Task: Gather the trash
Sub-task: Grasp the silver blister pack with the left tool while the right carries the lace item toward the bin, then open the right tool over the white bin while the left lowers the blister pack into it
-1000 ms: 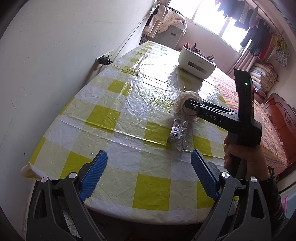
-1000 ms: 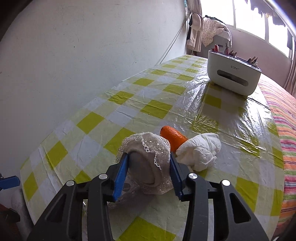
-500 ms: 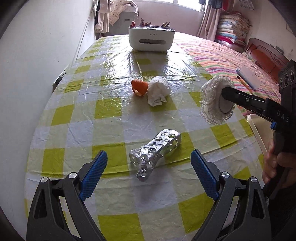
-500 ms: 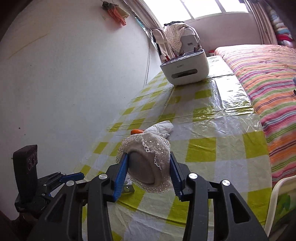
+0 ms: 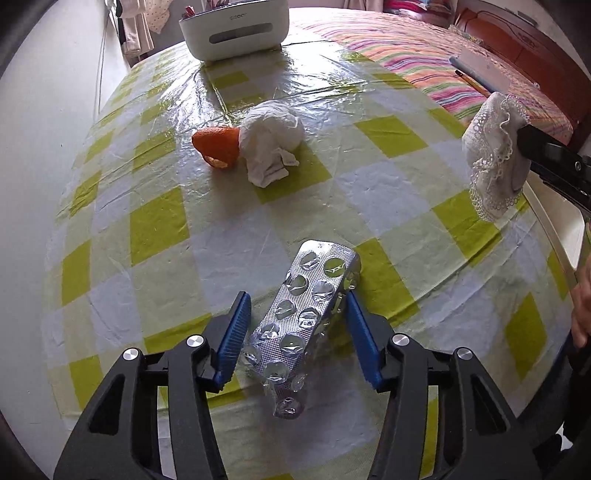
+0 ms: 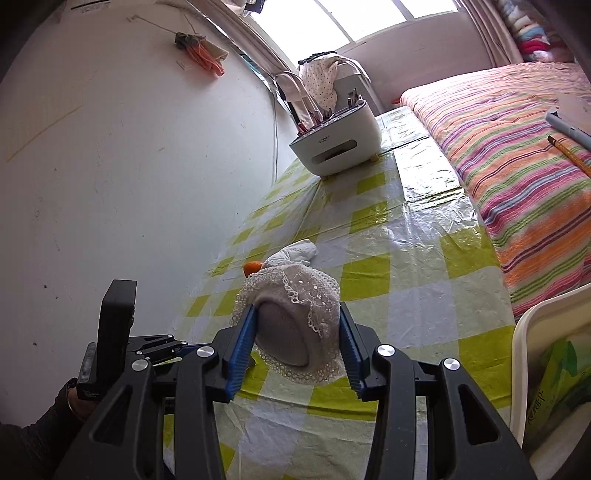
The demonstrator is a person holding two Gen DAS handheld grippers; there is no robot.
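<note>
A silver blister pack (image 5: 303, 314) lies on the checked tablecloth (image 5: 155, 221) near the front edge. My left gripper (image 5: 295, 325) points down over it, jaws closing, both blue pads against its long edges. My right gripper (image 6: 295, 310) is shut on a grey round thing covered in white lace (image 6: 295, 295). That lace thing (image 5: 495, 158) hangs above the table's right edge. Farther back, a piece of orange peel (image 5: 218, 147) touches a crumpled white tissue (image 5: 269, 144); the right wrist view shows both behind the lace thing.
A white organiser box (image 5: 236, 29) stands at the far end of the table. The wall runs along the left side. A bed with a striped blanket (image 6: 517, 166) adjoins on the right. A white bin rim (image 6: 535, 325) with green packaging inside sits by the near right corner.
My left gripper swung round, came down over the blister pack and narrowed from wide open to its edges. My right gripper carried the lace thing off to the table's right side.
</note>
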